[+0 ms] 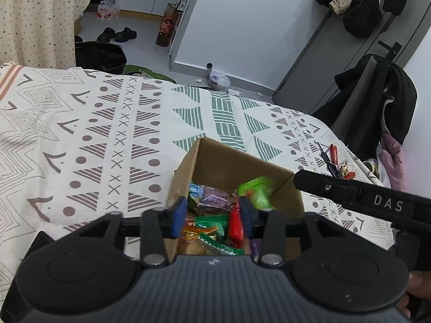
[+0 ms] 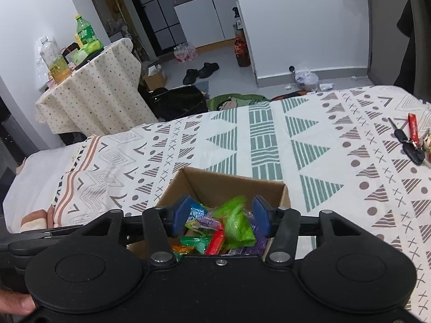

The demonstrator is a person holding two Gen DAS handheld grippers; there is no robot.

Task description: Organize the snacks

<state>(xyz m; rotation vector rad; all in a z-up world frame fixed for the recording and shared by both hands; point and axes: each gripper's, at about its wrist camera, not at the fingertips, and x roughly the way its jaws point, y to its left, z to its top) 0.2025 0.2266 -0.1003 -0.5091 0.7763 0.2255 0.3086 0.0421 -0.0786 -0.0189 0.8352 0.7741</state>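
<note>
An open cardboard box (image 1: 237, 161) stands on the patterned tablecloth (image 1: 107, 134). It holds several wrapped snacks: a bright green packet (image 1: 257, 188), a purple one (image 1: 215, 199), a red one (image 1: 235, 223) and an orange one (image 1: 194, 232). My left gripper (image 1: 212, 214) hovers open over the box's near side, with the snacks lying below its blue pads (image 1: 179, 215). In the right wrist view the same box (image 2: 229, 183) lies under my right gripper (image 2: 221, 215), also open, with the green packet (image 2: 237, 222) and red packet (image 2: 215, 242) beneath it.
A bunch of keys with a red tag (image 2: 412, 140) lies on the cloth right of the box. A chair draped with a black coat (image 1: 377, 102) stands at the table's right edge. A small dotted-cloth table with bottles (image 2: 89, 88) is beyond the far left corner.
</note>
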